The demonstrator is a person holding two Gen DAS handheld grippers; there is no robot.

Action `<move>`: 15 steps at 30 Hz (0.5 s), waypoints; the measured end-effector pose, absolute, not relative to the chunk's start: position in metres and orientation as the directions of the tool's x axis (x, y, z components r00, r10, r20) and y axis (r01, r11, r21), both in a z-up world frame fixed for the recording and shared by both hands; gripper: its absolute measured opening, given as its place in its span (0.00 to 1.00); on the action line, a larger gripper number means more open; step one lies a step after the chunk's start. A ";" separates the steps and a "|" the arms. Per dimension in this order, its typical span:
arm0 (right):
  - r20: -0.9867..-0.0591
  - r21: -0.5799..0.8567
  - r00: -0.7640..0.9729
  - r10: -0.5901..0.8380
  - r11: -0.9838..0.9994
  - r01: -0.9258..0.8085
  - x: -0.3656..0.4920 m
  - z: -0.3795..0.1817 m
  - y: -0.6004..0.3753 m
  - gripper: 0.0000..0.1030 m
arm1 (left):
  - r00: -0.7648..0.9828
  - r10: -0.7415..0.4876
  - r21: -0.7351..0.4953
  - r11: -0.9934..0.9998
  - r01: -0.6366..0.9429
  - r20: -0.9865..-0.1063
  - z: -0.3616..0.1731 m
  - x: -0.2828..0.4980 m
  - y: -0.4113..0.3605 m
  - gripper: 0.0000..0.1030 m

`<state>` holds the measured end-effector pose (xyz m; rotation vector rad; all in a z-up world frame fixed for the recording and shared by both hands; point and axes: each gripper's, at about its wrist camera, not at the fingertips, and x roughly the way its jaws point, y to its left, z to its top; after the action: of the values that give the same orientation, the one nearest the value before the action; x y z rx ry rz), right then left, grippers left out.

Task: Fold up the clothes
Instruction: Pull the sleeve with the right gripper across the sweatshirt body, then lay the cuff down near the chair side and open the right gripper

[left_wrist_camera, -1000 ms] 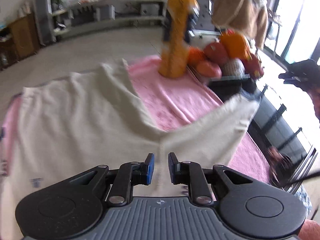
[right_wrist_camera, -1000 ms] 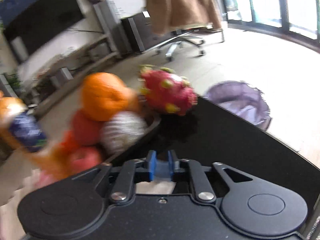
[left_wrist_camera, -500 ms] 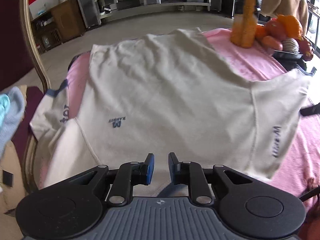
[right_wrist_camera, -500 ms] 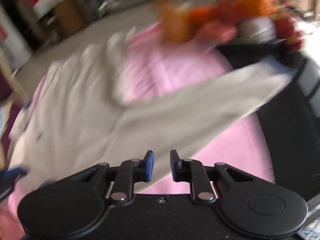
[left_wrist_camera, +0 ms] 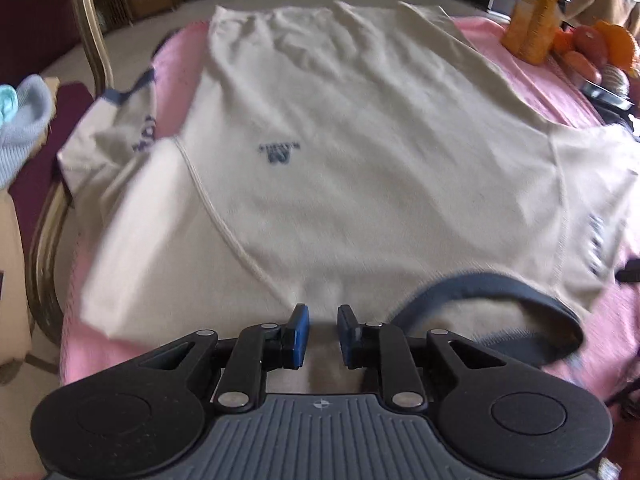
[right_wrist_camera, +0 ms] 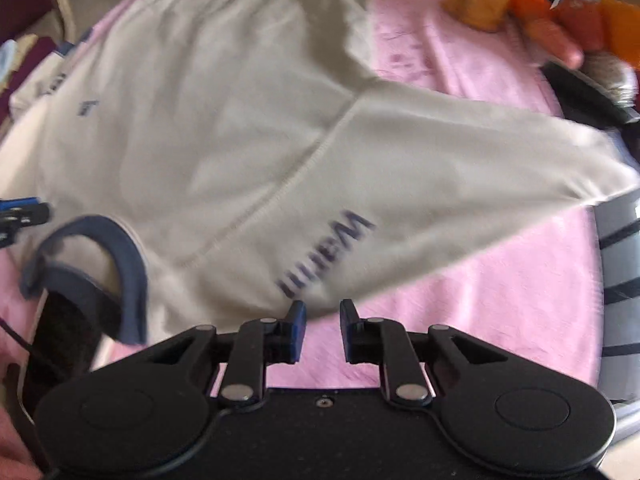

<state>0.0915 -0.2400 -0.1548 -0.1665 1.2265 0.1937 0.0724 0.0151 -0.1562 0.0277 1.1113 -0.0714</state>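
Holding both tools at the near edge of the table, we have the left gripper (left_wrist_camera: 322,334) with its blue pads parted a little and nothing between them, hovering over the shirt's shoulder just beside the navy collar (left_wrist_camera: 496,292). Our right gripper (right_wrist_camera: 322,330) is likewise slightly open and empty, poised over the pink cloth (right_wrist_camera: 480,300) at the lower rim of the right sleeve (right_wrist_camera: 460,184). The cream T-shirt (left_wrist_camera: 340,120) lies spread flat, chest logo up, neck toward us and hem toward the far edge; spread like this, its seams and sleeves are all easy to reach. Its right sleeve stretches toward the right edge, while the left sleeve (left_wrist_camera: 120,120) spills over the left edge by a chair frame (left_wrist_camera: 90,32). No fold shows in the body, so we judge the shirt laid out ready for folding, both grippers placed to pinch at the shoulders. At the far right corner a dark tray (right_wrist_camera: 584,92) holds oranges, red fruit and a pale netted one, beside an orange bottle (left_wrist_camera: 536,12); they stand clear of the cloth we work.
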 end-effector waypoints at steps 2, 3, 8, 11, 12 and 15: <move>-0.926 -0.023 0.373 0.055 0.979 -0.203 0.085 -0.135 -0.246 0.17 | 0.450 -0.063 -0.030 0.996 0.080 -0.891 -0.145 0.063 0.020 0.18; -0.913 -0.013 0.403 0.064 0.983 -0.185 0.083 -0.124 -0.248 0.17 | 0.460 -0.069 -0.036 0.996 0.080 -0.885 -0.139 0.059 0.024 0.18; -0.839 0.050 0.530 0.125 0.987 -0.154 0.078 -0.061 -0.240 0.20 | 0.507 -0.099 -0.100 0.995 0.025 -0.856 -0.109 0.046 0.060 0.18; -0.789 0.099 0.583 0.191 0.978 -0.185 0.083 -0.030 -0.222 0.22 | 0.549 -0.063 -0.111 0.992 -0.055 -0.833 -0.088 0.048 0.091 0.18; -0.774 0.113 0.596 0.216 0.972 -0.206 0.086 -0.021 -0.214 0.22 | 0.564 -0.046 -0.111 0.991 -0.081 -0.825 -0.080 0.049 0.101 0.18; -0.732 0.153 0.615 0.294 0.950 -0.272 0.097 0.000 -0.184 0.24 | 0.603 0.008 -0.112 0.981 -0.161 -0.797 -0.059 0.052 0.132 0.18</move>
<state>0.0969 -0.1836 0.0003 0.0281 0.8479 0.3264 0.0524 0.1315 -0.0588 -0.1796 0.9191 0.0987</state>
